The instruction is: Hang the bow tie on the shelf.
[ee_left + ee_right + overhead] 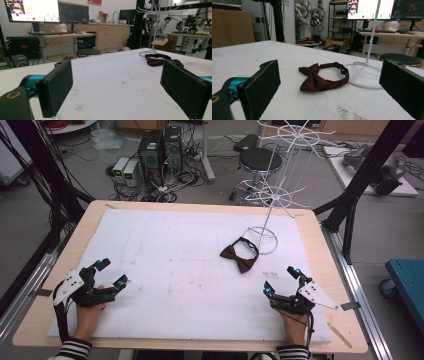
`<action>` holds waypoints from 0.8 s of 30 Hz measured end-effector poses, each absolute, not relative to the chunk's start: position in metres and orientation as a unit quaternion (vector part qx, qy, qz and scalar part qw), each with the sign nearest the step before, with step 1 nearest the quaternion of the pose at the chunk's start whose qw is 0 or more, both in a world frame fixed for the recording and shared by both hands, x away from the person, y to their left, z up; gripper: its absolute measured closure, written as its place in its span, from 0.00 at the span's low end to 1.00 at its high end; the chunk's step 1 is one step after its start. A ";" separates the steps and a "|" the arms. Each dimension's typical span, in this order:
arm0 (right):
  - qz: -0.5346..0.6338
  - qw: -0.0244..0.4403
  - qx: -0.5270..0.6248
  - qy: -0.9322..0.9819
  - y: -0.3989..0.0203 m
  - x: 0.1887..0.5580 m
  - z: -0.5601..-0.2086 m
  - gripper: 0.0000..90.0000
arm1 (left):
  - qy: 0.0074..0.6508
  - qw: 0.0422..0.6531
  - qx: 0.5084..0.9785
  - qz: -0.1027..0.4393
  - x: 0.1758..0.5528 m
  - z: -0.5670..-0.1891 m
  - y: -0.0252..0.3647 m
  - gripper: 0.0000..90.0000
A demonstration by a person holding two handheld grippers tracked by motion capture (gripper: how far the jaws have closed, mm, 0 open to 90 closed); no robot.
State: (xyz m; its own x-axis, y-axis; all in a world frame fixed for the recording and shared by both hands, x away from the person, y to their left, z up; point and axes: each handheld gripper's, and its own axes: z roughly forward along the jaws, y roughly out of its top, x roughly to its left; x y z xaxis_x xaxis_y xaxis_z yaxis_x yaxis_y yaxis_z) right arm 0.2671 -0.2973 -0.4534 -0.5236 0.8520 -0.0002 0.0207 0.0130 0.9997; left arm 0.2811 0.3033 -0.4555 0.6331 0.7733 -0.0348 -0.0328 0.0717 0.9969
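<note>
- At the left we see the left gripper resting near the front edge of the white foam mat, jaws spread wide with nothing between them; their black pads look finely textured and grippy.
- Right of centre lies the dark red bow tie, flat on the mat, touching the ring base of the white wire rack, with its strap looped toward that base.
- We judge the bow tie light, soft and floppy, its satin-like fabric possibly a bit slippery; the centre knot, the firmest part, seems the best place to pinch, while the strap would dangle.
- The rack is thin, stiff wire and looks easy to tip.
- At the right, the right gripper sits near the front edge, aimed at the bow tie, jaws likewise wide apart and empty.
</note>
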 end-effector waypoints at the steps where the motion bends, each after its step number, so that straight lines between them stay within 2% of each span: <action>1: 0.610 0.343 0.347 0.624 -0.298 0.268 -0.453 0.03 | 0.303 0.666 0.611 0.302 0.281 -0.455 0.303 0.13; 24: 0.601 0.336 0.357 0.631 -0.299 0.271 -0.448 0.03 | 0.305 0.668 0.609 0.300 0.282 -0.455 0.304 0.13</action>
